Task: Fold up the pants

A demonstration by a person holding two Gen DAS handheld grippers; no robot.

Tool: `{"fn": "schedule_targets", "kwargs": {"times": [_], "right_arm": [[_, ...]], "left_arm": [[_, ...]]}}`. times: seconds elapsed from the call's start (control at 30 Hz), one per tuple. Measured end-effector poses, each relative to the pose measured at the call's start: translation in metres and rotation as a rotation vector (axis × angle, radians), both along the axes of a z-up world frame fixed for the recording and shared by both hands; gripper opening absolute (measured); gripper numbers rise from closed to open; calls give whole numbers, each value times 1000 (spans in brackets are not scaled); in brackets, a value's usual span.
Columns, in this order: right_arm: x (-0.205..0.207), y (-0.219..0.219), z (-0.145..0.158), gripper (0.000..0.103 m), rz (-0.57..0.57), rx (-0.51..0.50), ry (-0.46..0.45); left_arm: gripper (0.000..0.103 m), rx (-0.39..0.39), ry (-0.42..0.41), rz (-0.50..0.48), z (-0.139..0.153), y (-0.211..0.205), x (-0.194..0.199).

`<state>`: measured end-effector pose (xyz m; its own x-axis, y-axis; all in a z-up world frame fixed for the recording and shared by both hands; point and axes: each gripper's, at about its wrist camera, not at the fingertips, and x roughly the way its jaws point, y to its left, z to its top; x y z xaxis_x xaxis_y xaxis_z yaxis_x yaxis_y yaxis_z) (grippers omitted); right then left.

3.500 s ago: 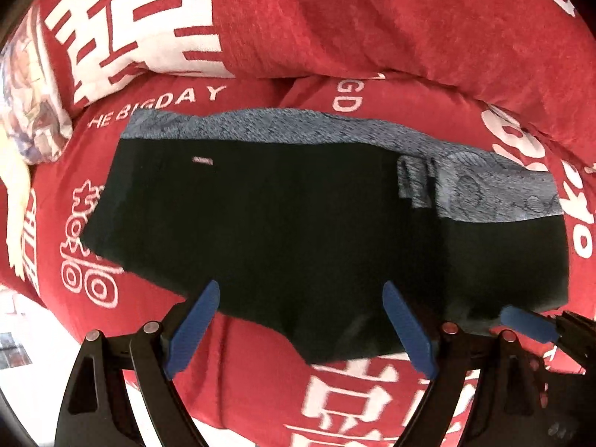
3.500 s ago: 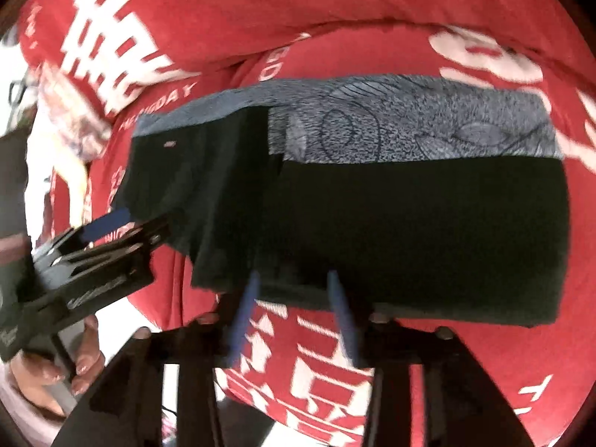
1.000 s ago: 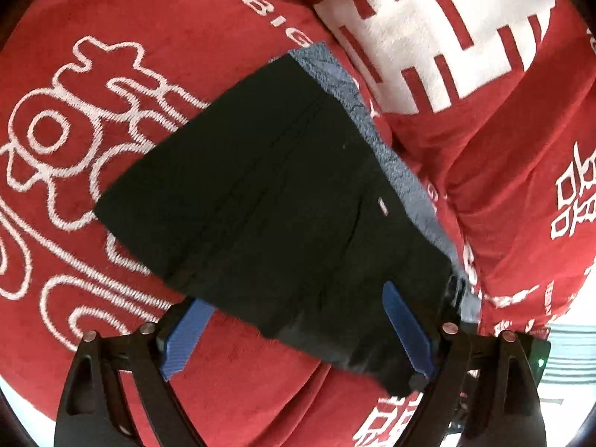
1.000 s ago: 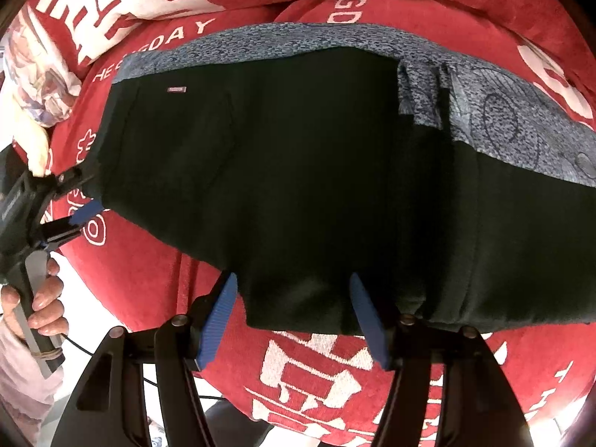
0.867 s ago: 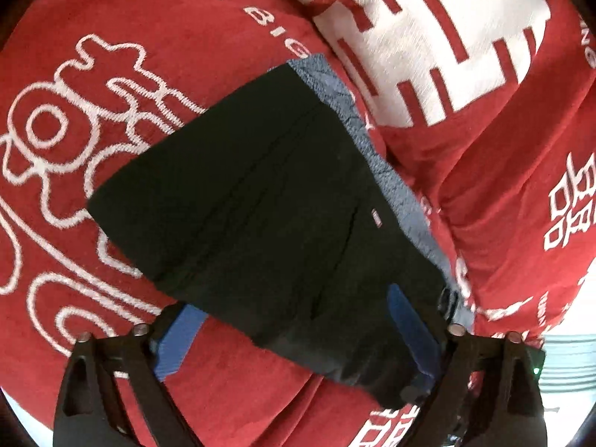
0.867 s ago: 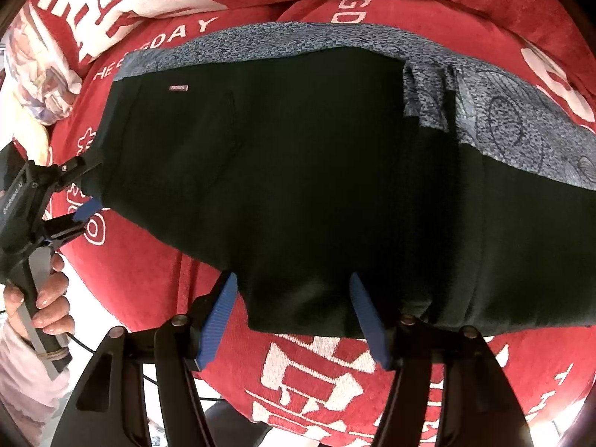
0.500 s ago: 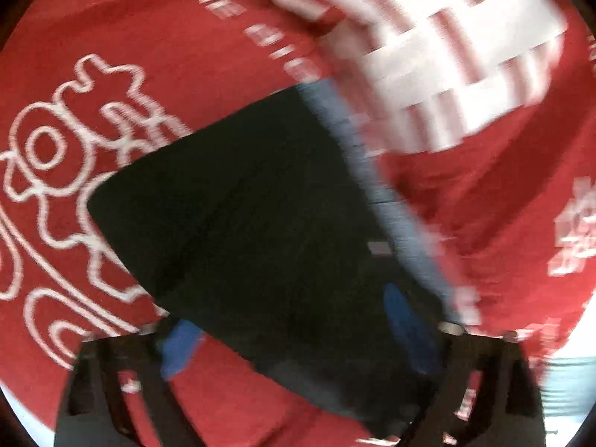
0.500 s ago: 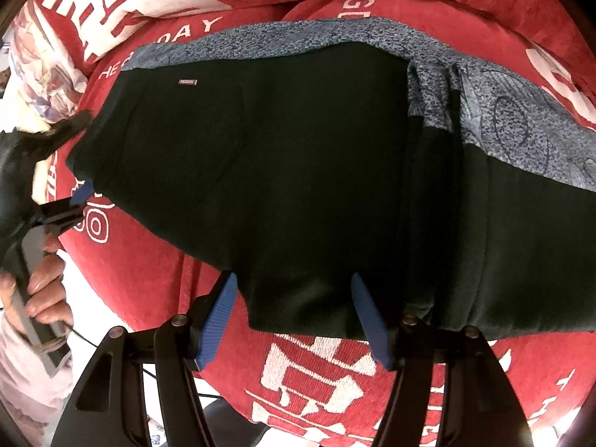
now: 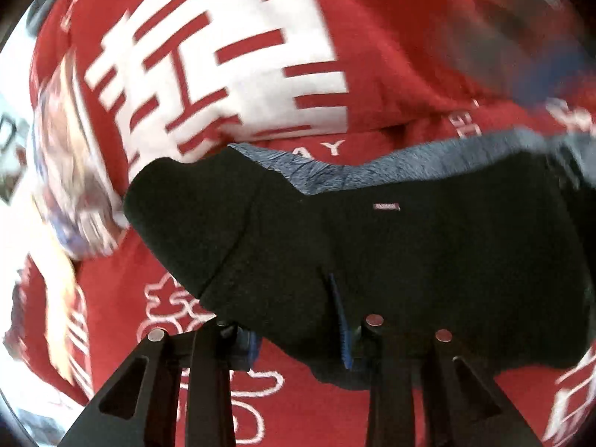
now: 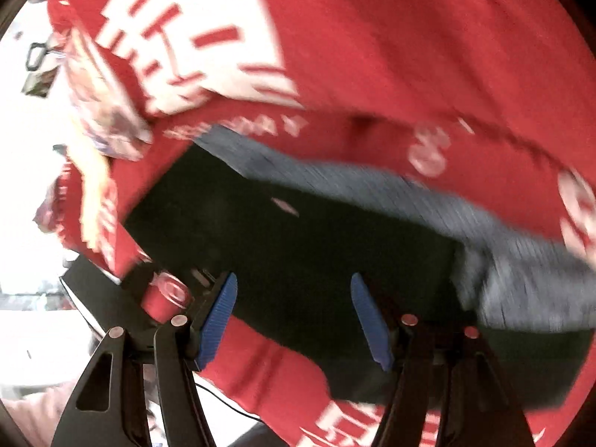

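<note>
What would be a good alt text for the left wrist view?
The left gripper has its jaws shut on the edge of black pants with a grey patterned waistband, lifting a fold. They lie on a red blanket with white print.

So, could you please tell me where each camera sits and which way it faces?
Left wrist view: sits on the left tool, looking down along its fingers, shut on the black pants over the red bedding.
Right wrist view: sits on the right tool, open, facing down at the pants' near edge; a sleeve shows lower left.
Both share the pants' small label and grey waistband.
</note>
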<state>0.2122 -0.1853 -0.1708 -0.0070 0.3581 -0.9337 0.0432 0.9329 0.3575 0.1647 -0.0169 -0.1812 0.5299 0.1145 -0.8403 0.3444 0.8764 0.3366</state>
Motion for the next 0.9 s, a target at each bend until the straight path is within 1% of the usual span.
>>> {"fn": "schedule_targets", "kwargs": {"times": [0.03, 0.1, 0.17, 0.23, 0.33, 0.43, 0.47, 0.5, 0.53, 0.57, 0.63, 0.67, 0.77, 0.83, 0.9], "right_arm": [[12, 7, 1, 69, 21, 24, 11], [42, 30, -6, 69, 61, 102, 74], [61, 56, -11, 71, 103, 165, 124], [70, 88, -20, 72, 175, 199, 173], [78, 130, -39, 72, 302, 156, 238], [77, 153, -64, 72, 356, 72, 311], [76, 154, -70, 72, 361, 59, 325], [75, 153, -77, 66, 361, 49, 341], [75, 149, -84, 30, 347, 45, 356], [74, 141, -87, 17, 316, 61, 362], [73, 119, -82, 16, 235, 94, 333], [70, 108, -76, 16, 206, 118, 305], [57, 73, -48, 16, 142, 212, 231], [48, 47, -27, 16, 86, 278, 178], [37, 17, -4, 16, 31, 333, 122]], "left_arm": [[33, 21, -5, -12, -1, -3, 1], [33, 49, -13, -28, -3, -3, -2], [33, 71, -23, -41, -5, -4, -3], [33, 100, -37, -58, -6, -8, -2], [33, 139, -54, -75, -7, -9, -9], [33, 155, -62, -83, -7, -12, -11], [33, 154, -60, -82, -6, -12, -11], [33, 148, -51, -83, -5, -12, -10], [33, 140, -38, -85, -4, -12, -11], [33, 129, -32, -97, -1, -14, -12], [33, 106, -37, -126, 10, -20, -15], [33, 80, -34, -136, 19, -23, -17], [33, 1, -40, -155, 50, -37, -22], [33, -50, -54, -178, 73, -53, -29], [33, -88, -65, -205, 90, -71, -35]]}}
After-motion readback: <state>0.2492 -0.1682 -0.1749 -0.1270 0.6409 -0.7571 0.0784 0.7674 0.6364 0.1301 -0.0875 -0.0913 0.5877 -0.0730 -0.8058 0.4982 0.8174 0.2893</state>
